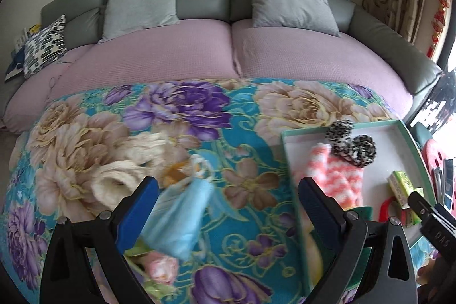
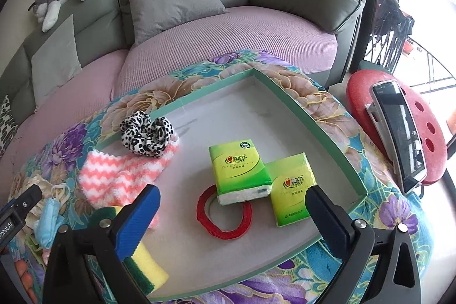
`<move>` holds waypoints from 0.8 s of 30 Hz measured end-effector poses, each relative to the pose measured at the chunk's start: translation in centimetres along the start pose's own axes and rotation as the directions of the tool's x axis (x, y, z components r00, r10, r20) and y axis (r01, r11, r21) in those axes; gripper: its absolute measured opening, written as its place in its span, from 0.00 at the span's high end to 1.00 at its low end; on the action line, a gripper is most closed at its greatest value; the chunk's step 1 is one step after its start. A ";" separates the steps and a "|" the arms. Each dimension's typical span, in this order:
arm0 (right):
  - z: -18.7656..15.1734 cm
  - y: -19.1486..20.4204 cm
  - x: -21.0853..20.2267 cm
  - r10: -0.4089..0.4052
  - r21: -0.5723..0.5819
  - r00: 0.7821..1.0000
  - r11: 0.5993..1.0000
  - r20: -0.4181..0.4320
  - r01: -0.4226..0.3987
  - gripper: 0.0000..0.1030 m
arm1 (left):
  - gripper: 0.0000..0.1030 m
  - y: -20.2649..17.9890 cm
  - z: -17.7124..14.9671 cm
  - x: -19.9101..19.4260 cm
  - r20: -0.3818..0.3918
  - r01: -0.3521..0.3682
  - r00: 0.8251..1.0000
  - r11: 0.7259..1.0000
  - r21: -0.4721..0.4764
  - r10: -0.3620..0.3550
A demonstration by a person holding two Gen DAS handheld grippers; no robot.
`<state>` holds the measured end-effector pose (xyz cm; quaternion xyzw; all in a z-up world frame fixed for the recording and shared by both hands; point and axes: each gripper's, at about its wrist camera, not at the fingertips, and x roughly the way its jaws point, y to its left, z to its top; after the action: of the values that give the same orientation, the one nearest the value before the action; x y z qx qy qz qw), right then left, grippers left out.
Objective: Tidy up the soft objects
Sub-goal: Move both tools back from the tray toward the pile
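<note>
Left wrist view: blue face mask (image 1: 182, 215) just ahead of left hand-held gripper (image 1: 228, 207), long axis running away. Jaws wide, nothing held. Nearer than right hand-held gripper (image 2: 232, 211), also wide and empty, over tray (image 2: 336, 150).

1. The far half of the tray (image 2: 310, 116) floor is bare and free to enter.
2. Its near half is crowded: tissue packs (image 2: 238, 170), red tape ring (image 2: 225, 218), sponge (image 2: 145, 261).
3. Left of the tray, the blanket (image 1: 242, 181) is open around a blue mask (image 1: 182, 215).
</note>
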<state>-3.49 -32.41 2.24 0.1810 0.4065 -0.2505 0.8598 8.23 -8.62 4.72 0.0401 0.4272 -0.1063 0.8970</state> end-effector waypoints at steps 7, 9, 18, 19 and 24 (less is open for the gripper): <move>-0.7 3.7 -0.7 0.030 -0.108 1.000 0.994 -0.003 -0.030 0.00 | 0.04 5.6 -0.9 -1.0 0.001 -0.113 0.994 0.991 -0.069 0.114; -0.9 4.9 -1.4 0.049 -0.137 0.999 0.989 0.008 -0.047 0.00 | 0.04 7.4 -1.3 -1.2 -0.009 -0.141 0.990 0.985 -0.097 0.141; -2.4 10.8 -3.1 0.171 -0.273 0.985 0.948 0.001 -0.165 0.00 | 0.04 13.1 -2.8 -2.3 -0.042 -0.206 0.978 0.951 -0.228 0.202; -2.6 11.4 -3.2 0.186 -0.282 0.983 0.942 -0.005 -0.180 0.00 | 0.04 13.5 -2.9 -2.4 -0.045 -0.210 0.978 0.949 -0.236 0.205; -3.6 14.0 -3.6 0.242 -0.327 0.970 0.915 -0.028 -0.237 0.00 | 0.04 15.2 -3.7 -2.7 -0.059 -0.214 0.977 0.940 -0.264 0.206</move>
<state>0.41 -18.22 4.40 0.0820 0.4115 -0.0735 0.9047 7.21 7.16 4.17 -0.0353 0.4446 0.0495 0.8937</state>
